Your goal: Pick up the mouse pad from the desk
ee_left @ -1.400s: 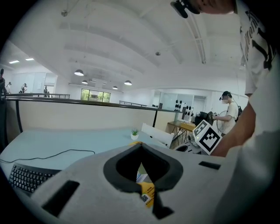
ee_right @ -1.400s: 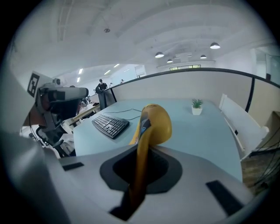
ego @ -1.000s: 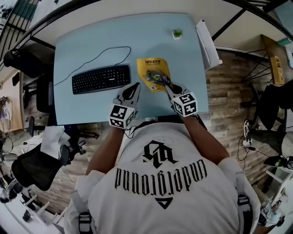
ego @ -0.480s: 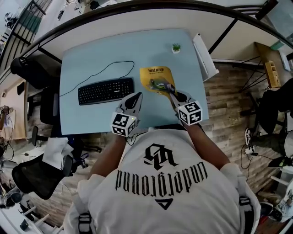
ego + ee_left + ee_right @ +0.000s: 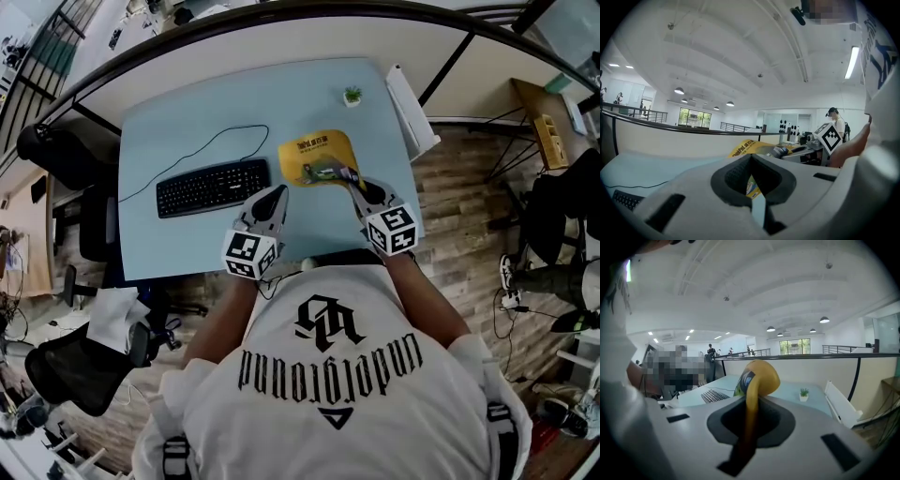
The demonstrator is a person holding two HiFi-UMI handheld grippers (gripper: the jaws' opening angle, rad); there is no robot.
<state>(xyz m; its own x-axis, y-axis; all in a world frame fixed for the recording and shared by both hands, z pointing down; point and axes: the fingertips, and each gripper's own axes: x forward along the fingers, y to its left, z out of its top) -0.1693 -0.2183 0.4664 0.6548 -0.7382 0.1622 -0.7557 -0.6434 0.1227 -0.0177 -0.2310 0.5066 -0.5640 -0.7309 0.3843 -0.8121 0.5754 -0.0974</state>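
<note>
Yellow mouse pad (image 5: 315, 153): up off the pale blue desk (image 5: 187, 103), held by its near edge in the right gripper (image 5: 349, 178).

Right gripper view: jaws clamped together on the pad's edge. The sheet stands up from between them, then flops over at the top into a rounded curl, with a strip of dark print showing on its left side. It is thin, limp and bent under its own weight.

Head view: the pad hangs over the right-centre of the desk, to the right of the black keyboard (image 5: 213, 186) and nearer the person than the small potted plant (image 5: 352, 95). Its far part looks bowed.

Left gripper (image 5: 278, 192): jaw tips meet, nothing gripped. In its own view, a scrap of the yellow pad and some bare desk show through the hollow behind the tips, but they lie beyond the jaws, not in them. It hovers over the desk's near side, between the keyboard's right end and the pad, apart from both.

Other notes: the keyboard's thin cable (image 5: 202, 150) loops across the desk toward the far side. A long white board (image 5: 408, 98) lies along the desk's right edge. A black office chair (image 5: 80, 352) stands on the wood-pattern floor (image 5: 459, 187) at lower left.
</note>
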